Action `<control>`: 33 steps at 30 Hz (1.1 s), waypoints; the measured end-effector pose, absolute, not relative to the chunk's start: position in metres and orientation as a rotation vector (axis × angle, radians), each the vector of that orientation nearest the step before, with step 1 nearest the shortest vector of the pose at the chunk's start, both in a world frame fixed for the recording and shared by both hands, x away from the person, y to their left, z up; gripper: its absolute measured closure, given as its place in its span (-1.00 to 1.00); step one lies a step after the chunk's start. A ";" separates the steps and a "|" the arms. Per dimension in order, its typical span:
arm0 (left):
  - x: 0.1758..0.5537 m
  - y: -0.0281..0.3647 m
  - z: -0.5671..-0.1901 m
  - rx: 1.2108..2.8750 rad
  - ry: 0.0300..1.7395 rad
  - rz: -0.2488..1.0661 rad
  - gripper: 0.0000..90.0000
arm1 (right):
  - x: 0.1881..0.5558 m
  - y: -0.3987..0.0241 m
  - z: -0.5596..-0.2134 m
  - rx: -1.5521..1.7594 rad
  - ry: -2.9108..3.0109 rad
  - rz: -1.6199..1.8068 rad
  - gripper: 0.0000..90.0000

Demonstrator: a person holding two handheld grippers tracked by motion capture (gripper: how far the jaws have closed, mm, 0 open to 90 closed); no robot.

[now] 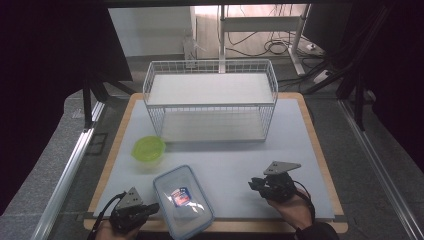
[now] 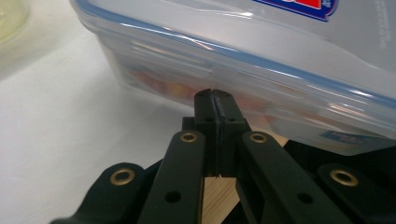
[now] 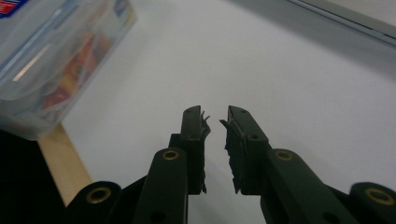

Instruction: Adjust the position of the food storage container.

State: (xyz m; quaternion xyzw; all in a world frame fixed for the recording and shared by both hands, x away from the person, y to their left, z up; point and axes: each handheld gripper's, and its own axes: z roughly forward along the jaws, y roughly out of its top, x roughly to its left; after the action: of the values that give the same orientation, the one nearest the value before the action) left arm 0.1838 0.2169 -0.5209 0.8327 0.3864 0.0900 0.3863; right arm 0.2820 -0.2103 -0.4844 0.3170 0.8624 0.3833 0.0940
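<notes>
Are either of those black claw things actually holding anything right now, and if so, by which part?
Nothing is held. The left gripper is shut on itself, its tips right at the side wall of the clear plastic box. The right gripper has a small empty gap, above the white mat.

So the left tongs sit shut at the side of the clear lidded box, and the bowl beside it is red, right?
Not quite: the bowl is yellow-green, not red, as the high view shows. The rest holds: the left tongs are shut at the side of the clear lidded box.
</notes>
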 end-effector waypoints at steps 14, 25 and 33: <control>0.189 0.183 -0.519 2.160 0.873 0.173 1.00 | 0.250 -0.189 -0.484 0.752 2.693 1.124 0.99; 0.214 0.135 -0.515 2.213 0.752 0.144 1.00 | 0.233 -0.198 -0.494 0.794 2.759 1.110 0.99; 0.237 0.126 -0.512 2.262 0.748 0.204 0.98 | 0.238 -0.201 -0.497 0.845 2.750 1.091 0.93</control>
State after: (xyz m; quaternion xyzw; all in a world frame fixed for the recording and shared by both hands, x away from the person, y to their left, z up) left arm 0.2366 0.1257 -0.5120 0.8802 0.2912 0.0794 0.3664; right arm 0.2378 -0.2008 -0.4973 0.2745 0.8933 0.3545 0.0321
